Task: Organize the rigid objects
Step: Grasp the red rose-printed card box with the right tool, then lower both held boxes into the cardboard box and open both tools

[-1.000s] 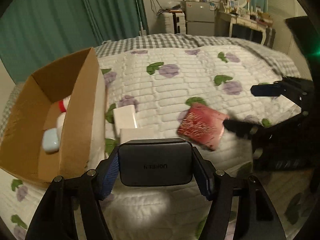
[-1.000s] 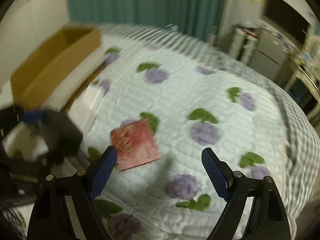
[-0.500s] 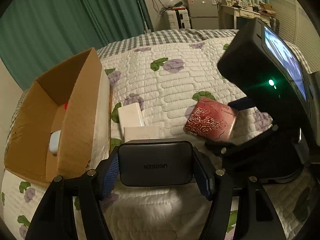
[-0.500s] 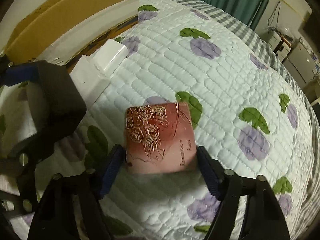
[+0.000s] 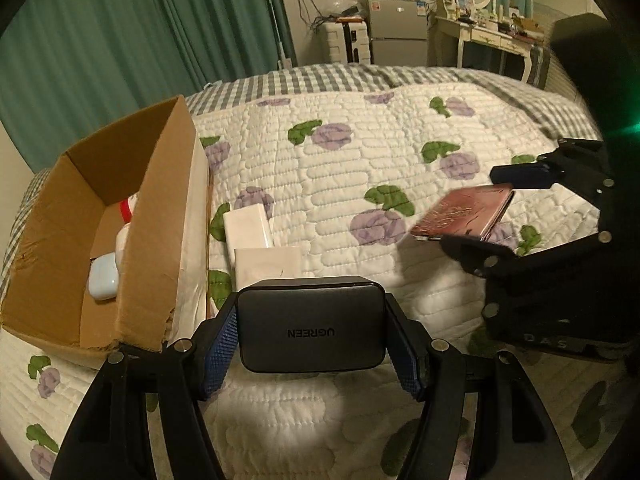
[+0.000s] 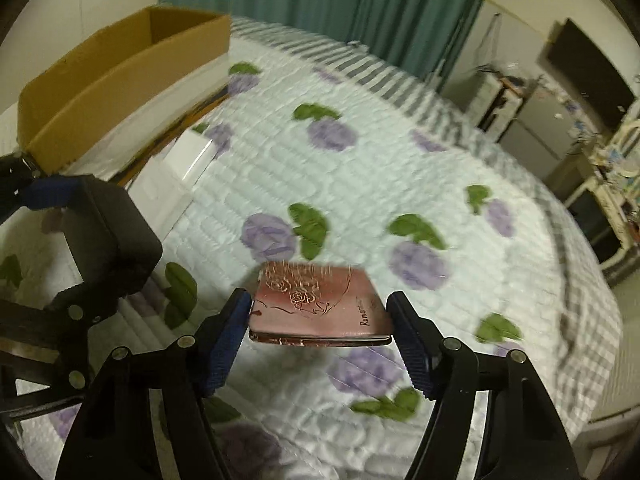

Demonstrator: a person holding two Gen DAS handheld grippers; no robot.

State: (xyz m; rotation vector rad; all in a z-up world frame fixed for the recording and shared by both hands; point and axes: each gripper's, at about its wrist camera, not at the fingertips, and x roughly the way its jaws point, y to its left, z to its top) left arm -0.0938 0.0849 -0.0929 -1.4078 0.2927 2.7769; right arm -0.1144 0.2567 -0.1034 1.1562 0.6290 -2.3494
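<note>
My left gripper was clamped on a black rectangular charger block marked UGREEN, held above the white quilted bedspread with purple flowers, just beside the open brown cardboard box. My right gripper had its blue-padded fingers closed on the edges of a flat pink case with gold rose engraving, lifted clear of the quilt. Two white rectangular boxes lay next to the carton, which contained a pale blue case.
</note>
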